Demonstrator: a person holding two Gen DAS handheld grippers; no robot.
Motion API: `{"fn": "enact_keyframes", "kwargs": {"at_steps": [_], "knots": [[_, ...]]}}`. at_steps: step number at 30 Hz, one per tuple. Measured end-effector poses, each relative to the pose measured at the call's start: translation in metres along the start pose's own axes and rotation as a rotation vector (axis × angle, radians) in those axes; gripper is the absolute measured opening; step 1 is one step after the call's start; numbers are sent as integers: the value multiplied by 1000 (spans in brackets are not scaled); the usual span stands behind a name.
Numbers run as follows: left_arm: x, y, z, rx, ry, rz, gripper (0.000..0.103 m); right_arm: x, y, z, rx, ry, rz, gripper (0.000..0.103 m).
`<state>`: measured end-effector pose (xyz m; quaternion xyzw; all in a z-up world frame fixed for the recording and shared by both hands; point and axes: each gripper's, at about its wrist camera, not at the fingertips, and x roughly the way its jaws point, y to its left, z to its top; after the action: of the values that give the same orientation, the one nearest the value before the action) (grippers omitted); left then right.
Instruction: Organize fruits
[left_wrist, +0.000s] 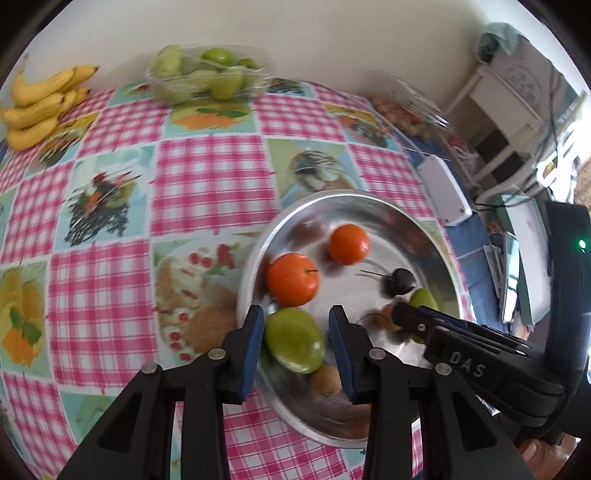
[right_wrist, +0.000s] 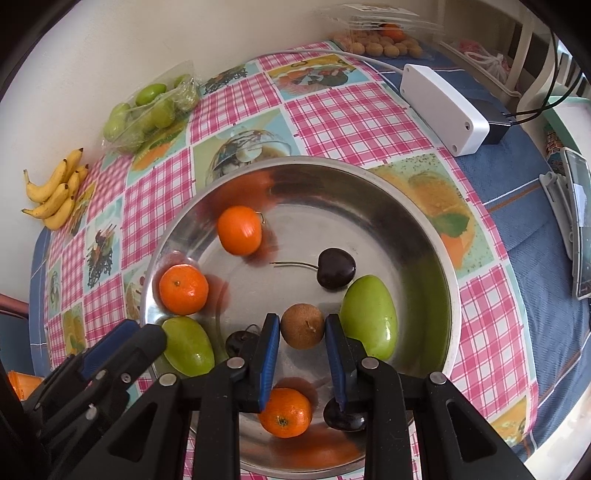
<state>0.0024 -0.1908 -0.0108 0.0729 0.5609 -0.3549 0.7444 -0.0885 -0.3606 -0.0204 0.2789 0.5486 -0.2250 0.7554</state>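
White box (right_wrist: 445, 110) on checked tablecloth (left_wrist: 210, 177)
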Motion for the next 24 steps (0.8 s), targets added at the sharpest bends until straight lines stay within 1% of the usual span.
{"fn": "enact_keyframes", "kwargs": {"at_steps": [4,6,7,8,9,11,12,13,14,15,17,19,24], "knots": [[-4,12,1,-51,-1,18,38,-1,1,0,-3,-6,1,29],[-6,17,2,-70,-5,39,44,-2,2,0,-4,-10,3,29],[-7,20,2,-82,-7,52,50,-3,2,0,-5,-13,4,29],[-7,23,3,-92,-9,65,53,-3,2,0,-6,-15,4,29],[-7,25,3,-98,-9,74,55,-4,3,0,-8,-19,5,30],[-6,29,3,-109,-7,103,64,-5,4,0,-12,-25,7,40],[-6,31,3,-113,-6,122,67,-6,4,0,-14,-28,8,53],[-5,34,2,-119,-5,144,73,-6,5,1,-19,-33,9,62],[-5,36,2,-122,-5,155,77,-7,6,1,-25,-40,8,63],[-4,38,1,-124,-4,173,78,-7,7,1,-31,-44,4,63],[-2,42,0,-126,-1,216,83,-6,9,0,-43,-48,-8,65],[-1,46,0,-127,-1,238,86,-5,10,0,-55,-48,-16,73],[0,50,-1,-125,-7,274,88,-4,15,0,-81,-58,-20,84]]}}
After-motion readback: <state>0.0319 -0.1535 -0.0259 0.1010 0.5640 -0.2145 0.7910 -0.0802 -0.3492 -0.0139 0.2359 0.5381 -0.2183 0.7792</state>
